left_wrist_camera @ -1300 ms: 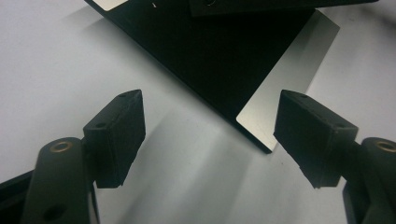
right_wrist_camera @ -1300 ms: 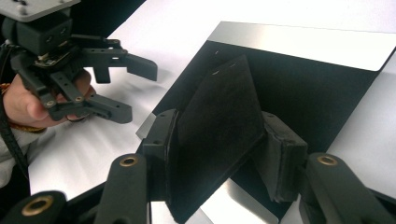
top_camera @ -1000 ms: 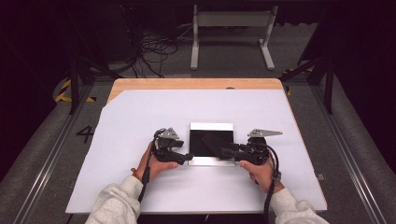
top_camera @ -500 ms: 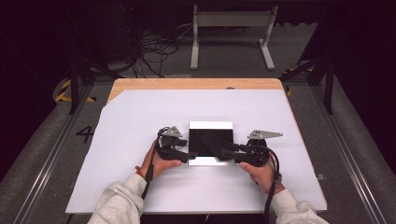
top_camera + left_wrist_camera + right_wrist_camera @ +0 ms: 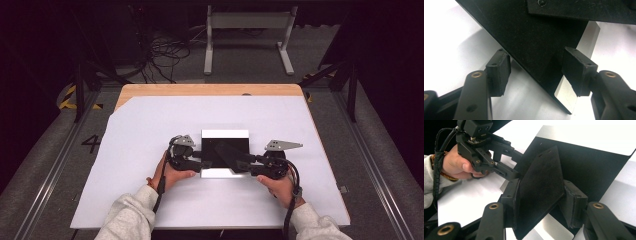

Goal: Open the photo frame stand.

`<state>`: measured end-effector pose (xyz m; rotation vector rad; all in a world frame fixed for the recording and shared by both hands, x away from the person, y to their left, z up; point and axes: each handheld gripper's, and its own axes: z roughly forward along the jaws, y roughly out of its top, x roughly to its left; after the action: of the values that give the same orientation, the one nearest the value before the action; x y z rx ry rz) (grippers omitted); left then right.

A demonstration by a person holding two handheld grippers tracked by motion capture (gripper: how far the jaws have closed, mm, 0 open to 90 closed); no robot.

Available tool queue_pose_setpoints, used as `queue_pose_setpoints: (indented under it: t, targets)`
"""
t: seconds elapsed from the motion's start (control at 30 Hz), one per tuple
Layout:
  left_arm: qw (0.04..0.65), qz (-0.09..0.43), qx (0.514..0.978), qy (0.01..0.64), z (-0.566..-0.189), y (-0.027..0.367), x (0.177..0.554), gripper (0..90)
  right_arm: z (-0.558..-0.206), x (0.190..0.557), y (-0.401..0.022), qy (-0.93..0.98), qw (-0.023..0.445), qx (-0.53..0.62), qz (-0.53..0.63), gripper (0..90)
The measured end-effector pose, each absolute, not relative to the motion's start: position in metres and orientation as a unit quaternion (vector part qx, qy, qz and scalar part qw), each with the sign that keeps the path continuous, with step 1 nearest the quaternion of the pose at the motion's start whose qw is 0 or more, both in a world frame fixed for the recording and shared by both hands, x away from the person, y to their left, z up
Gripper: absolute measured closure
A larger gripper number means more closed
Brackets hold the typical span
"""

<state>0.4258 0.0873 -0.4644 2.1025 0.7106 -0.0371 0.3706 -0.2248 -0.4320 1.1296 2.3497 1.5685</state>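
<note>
Two grippers meet over one black square board (image 5: 222, 150) that lies near the middle of the white sheet (image 5: 150, 130) covering the table (image 5: 210, 90). We see the board's far edge and near edge banded in pale silver, and its sides running square to the table's front.

Our left gripper (image 5: 201, 164) comes in at the board's near left corner. In the left gripper view that corner (image 5: 564, 107) points down between the jaws, with the board's long edge slanting up to the left. The jaws have just been closing, yet the pads (image 5: 499, 72) stand clear of the board on both sides, so the left gripper (image 5: 536, 72) is parted with the corner between its jaws and nothing gripped.

Our right gripper (image 5: 242, 166) reaches in from the right along the near edge. In the right gripper view its gripper (image 5: 541, 202) is clamped on a thin dark flap (image 5: 541, 192) that stands up off the board's face, one pad on each side pressing it. The flap's upper edge rises toward the board's far side.

Room is plentiful: bare white sheet stretches left, right and beyond the board, well apart from the wooden strip at the far edge. Both hands (image 5: 172, 175) rest on the sheet near the front.
</note>
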Motion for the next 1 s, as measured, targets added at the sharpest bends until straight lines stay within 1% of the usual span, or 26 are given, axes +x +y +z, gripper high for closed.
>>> queue_pose_setpoints:
  t: [0.13, 0.23, 0.37, 0.63, 0.87, 1.0]
  targets:
    - [0.454, -0.001, 0.842, 0.290, -0.462, 0.090, 0.425, 47.1, -0.430, 0.369, -0.224, 0.772, 0.056, 0.366, 0.516, 56.6]
    - [0.465, 0.012, 0.835, 0.295, -0.460, 0.093, 0.425, 51.7, -0.429, 0.369, -0.225, 0.769, 0.054, 0.364, 0.523, 60.5]
    - [0.472, 0.035, 0.830, 0.295, -0.457, 0.093, 0.422, 53.7, -0.428, 0.369, -0.224, 0.768, 0.058, 0.363, 0.524, 63.2]
    - [0.485, 0.057, 0.823, 0.291, -0.453, 0.098, 0.420, 59.5, -0.428, 0.368, -0.222, 0.765, 0.057, 0.361, 0.530, 68.8]
    - [0.488, 0.060, 0.823, 0.284, -0.451, 0.100, 0.418, 61.6, -0.429, 0.368, -0.223, 0.768, 0.047, 0.359, 0.528, 69.3]
    - [0.491, 0.062, 0.823, 0.279, -0.450, 0.101, 0.417, 63.1, -0.431, 0.369, -0.219, 0.775, 0.034, 0.354, 0.523, 66.8]
